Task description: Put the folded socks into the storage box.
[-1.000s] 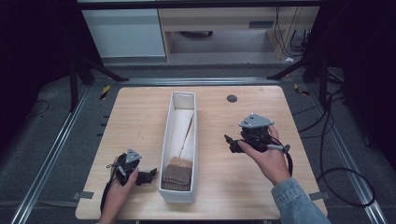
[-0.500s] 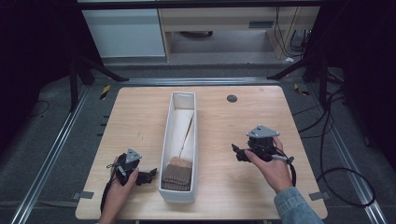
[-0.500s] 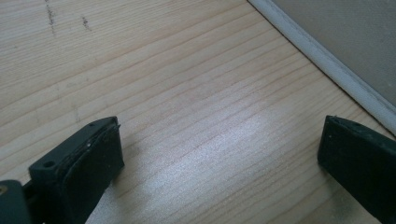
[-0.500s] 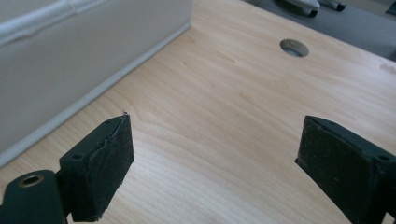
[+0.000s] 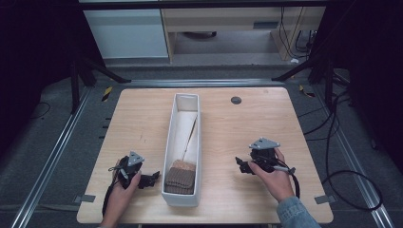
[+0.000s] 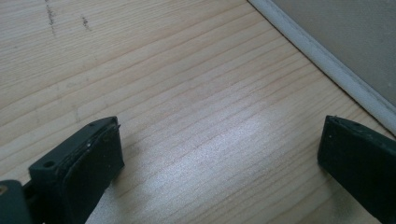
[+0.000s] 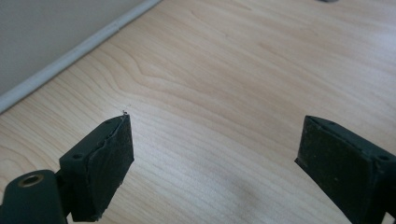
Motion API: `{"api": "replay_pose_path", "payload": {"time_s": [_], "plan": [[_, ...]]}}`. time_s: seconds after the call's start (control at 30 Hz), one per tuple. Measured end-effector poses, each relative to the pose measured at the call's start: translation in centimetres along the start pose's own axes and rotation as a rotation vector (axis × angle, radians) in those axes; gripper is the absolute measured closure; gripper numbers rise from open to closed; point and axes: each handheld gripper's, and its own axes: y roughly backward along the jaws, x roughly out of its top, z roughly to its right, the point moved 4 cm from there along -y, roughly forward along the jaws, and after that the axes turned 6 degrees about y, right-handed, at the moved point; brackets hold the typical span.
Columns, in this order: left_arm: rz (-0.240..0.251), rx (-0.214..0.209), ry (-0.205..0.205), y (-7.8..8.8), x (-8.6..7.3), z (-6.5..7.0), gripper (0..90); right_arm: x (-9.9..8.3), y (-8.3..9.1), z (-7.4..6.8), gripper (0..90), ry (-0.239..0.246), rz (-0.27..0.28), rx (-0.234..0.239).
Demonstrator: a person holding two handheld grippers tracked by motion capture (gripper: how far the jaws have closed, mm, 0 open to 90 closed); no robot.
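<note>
My left claw (image 5: 151,179) rests low on the desk (image 5: 237,128), wide open and holding nothing, just beside the white tray (image 5: 172,134). My right claw (image 5: 241,166) is also wide open and empty. The brown knitted cloth (image 5: 180,176) lies in the tray's near end.

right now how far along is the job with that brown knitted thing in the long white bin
Looks done: the brown ribbed knitted cloth lies folded inside the long white rectangular bin, at its near end. In hand: nothing. The left hand-held gripper and right hand-held gripper sit open and empty, low over the pale wooden table on either side of the bin. Left: apparently nothing visible, though I can't be sure.
</note>
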Motion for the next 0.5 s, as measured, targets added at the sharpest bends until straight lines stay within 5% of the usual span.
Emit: {"api": "replay_pose_path", "payload": {"time_s": [0.5], "plan": [[-0.001, 0.001, 0.000, 0.0, 0.0, 0.0, 0.0, -1.9, -2.1, 2.6, 10.3, -0.107, -0.030, -0.031]]}}
